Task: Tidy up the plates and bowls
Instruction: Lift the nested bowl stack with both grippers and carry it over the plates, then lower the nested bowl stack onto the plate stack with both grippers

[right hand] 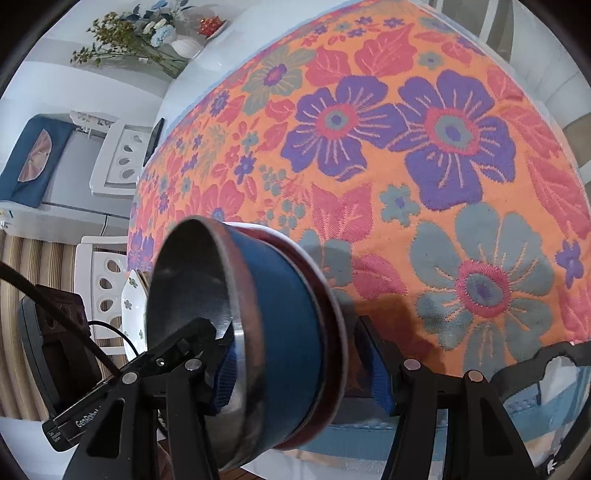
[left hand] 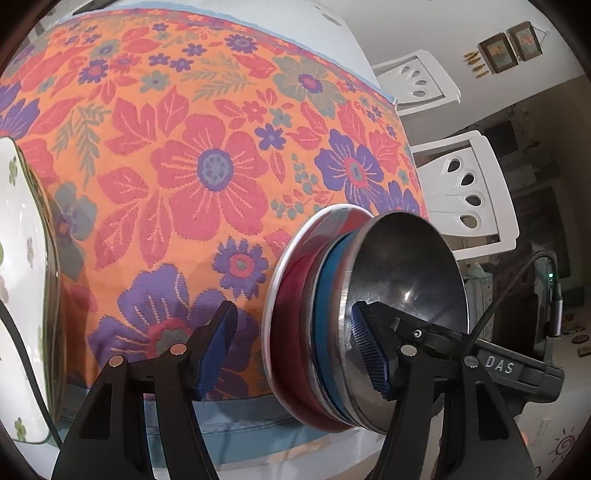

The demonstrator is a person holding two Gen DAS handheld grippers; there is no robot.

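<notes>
Stack: I see a steel bowl (left hand: 410, 280) nested in a blue bowl (left hand: 330, 295), which sits in a red bowl (left hand: 295, 291) with a white rim; the stack fills the lower right of the left wrist view and the lower left of the right wrist view.
Stack position: it lies against the flowered tablecloth (left hand: 207, 166), near the cloth's front edge.
Right gripper (right hand: 295, 365): my jaws stand about half open and straddle the stack; the left finger (right hand: 225, 376) is at the steel bowl's (right hand: 192, 295) rim and the right finger (right hand: 380, 380) behind the red bowl (right hand: 334, 306). I take it as clamped on the stack, though the far contact is partly hidden.
Left gripper (left hand: 291, 350): jaws about half open, nothing between them; I cannot tell if its right finger (left hand: 369, 354) touches the steel bowl. Its left finger (left hand: 214, 350) stands clear over the cloth.
Plate: a white plate (left hand: 22, 277) with small green flowers shows at the left edge of the left wrist view, well apart from the stack.
Surroundings: white chairs (left hand: 469, 199) at the right of the left wrist view; a vase of flowers (right hand: 155, 33) in the upper left of the right wrist view.
</notes>
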